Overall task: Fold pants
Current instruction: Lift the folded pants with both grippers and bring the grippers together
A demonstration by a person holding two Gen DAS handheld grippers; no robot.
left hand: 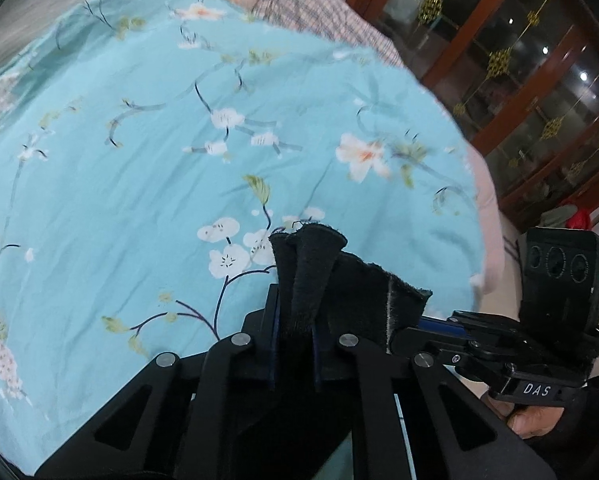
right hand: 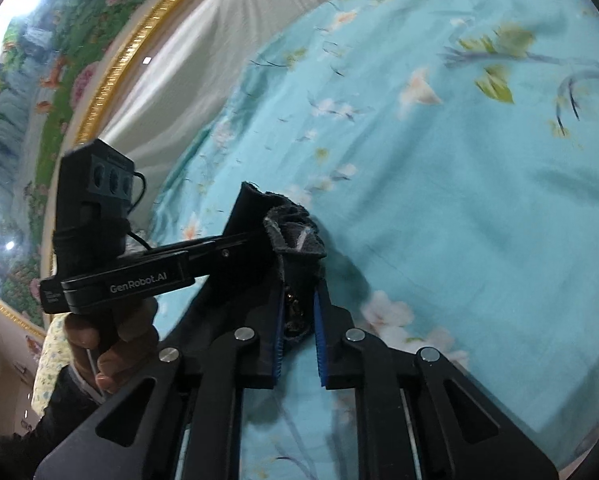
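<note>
**quiltfan:** Both grippers have the black pants pinched. In the left wrist view the left gripper (left hand: 293, 344) has its fingers clamped on a bunched fold of the pants (left hand: 311, 276), which stick up past the tips above the bed's turquoise floral bedspread (left hand: 159, 152). The right gripper (left hand: 475, 344) comes in from the right, its tip hidden behind that same cloth.

**seamripper:** The right wrist view agrees. The right gripper (right hand: 299, 320) has its blue-padded fingers (right hand: 318, 340) closed on a rolled edge of the pants (right hand: 295, 240); there's a gap between the pads lower down, but the fabric fills it. The left gripper (right hand: 235, 248) reaches in from the left with "GenRobot.AI" on its body, and you can see the person's hand (right hand: 107, 340) on its handle.

**quiltfan:** Only my view gets the glass-fronted wooden cabinet (left hand: 519, 60) and the plaid cloth (left hand: 319, 12) at the far end of the bed. Yours?

**seamripper:** A gold-framed landscape painting (right hand: 39, 100) and a white pillow (right hand: 219, 48). Neither shows in the other view.

**quiltfan:** Most of the pants are cut off, though. Only the gripped bit shows; the rest drops out of sight behind the gripper linkages. Can't tell which part of the garment it is.

**seamripper:** Same here, and the far bedspread is blurred.
</note>
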